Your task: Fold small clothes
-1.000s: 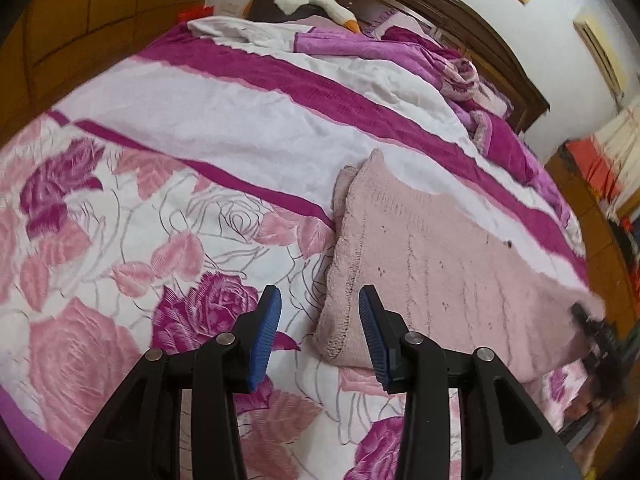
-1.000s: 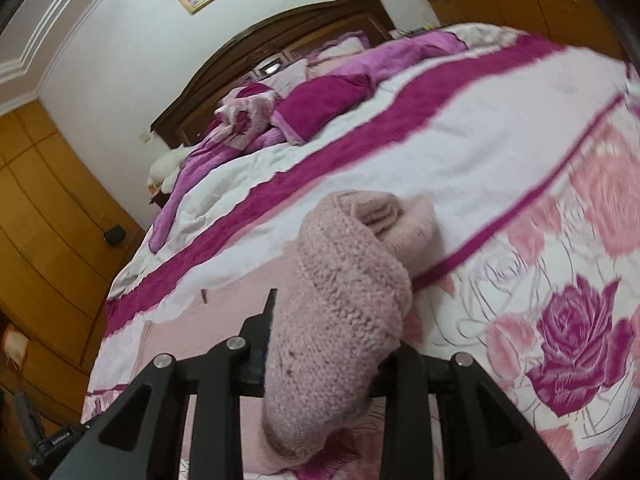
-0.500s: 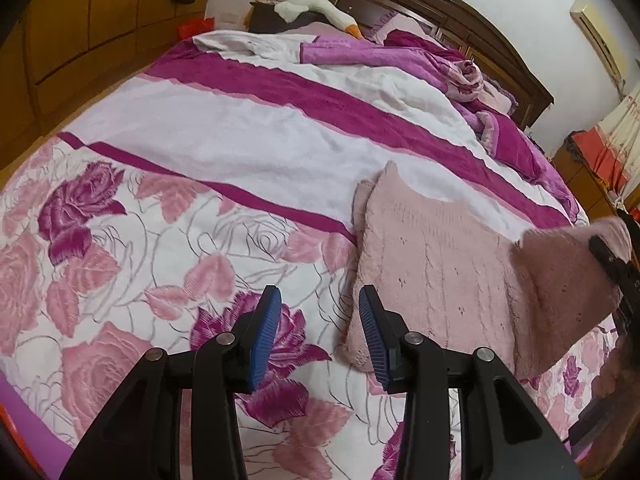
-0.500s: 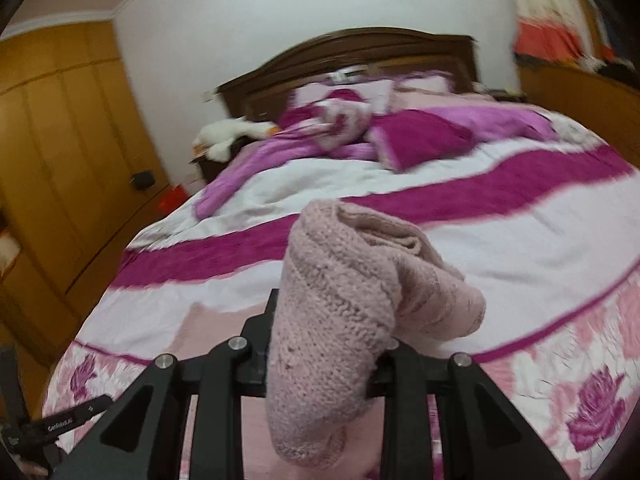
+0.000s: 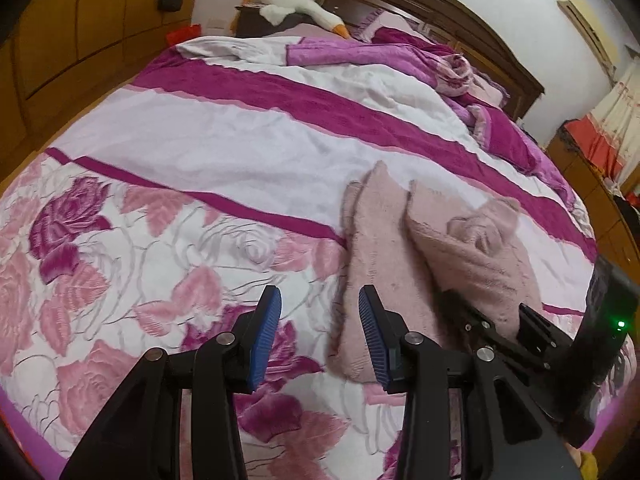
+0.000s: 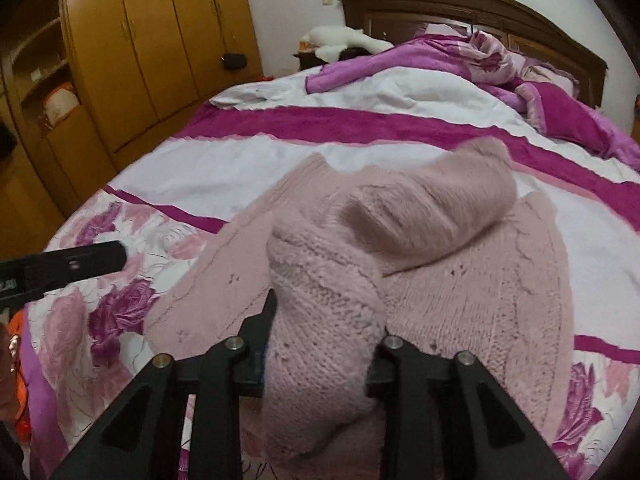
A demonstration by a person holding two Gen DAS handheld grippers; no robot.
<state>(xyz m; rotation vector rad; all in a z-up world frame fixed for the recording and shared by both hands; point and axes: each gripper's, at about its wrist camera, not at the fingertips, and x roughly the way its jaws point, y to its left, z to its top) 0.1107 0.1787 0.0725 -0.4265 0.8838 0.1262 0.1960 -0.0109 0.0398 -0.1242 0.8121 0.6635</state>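
A pink knitted sweater (image 6: 480,292) is seen lying on the floral bedspread (image 6: 132,296), with one part of it folded over its body. A bunch of the knit is lodged between the fingers of the right gripper (image 6: 324,344), whose jaws are opening. The left gripper (image 5: 320,336) is held just beside the sweater's near edge, its blue pads (image 5: 266,332) narrowly parted with nothing between them
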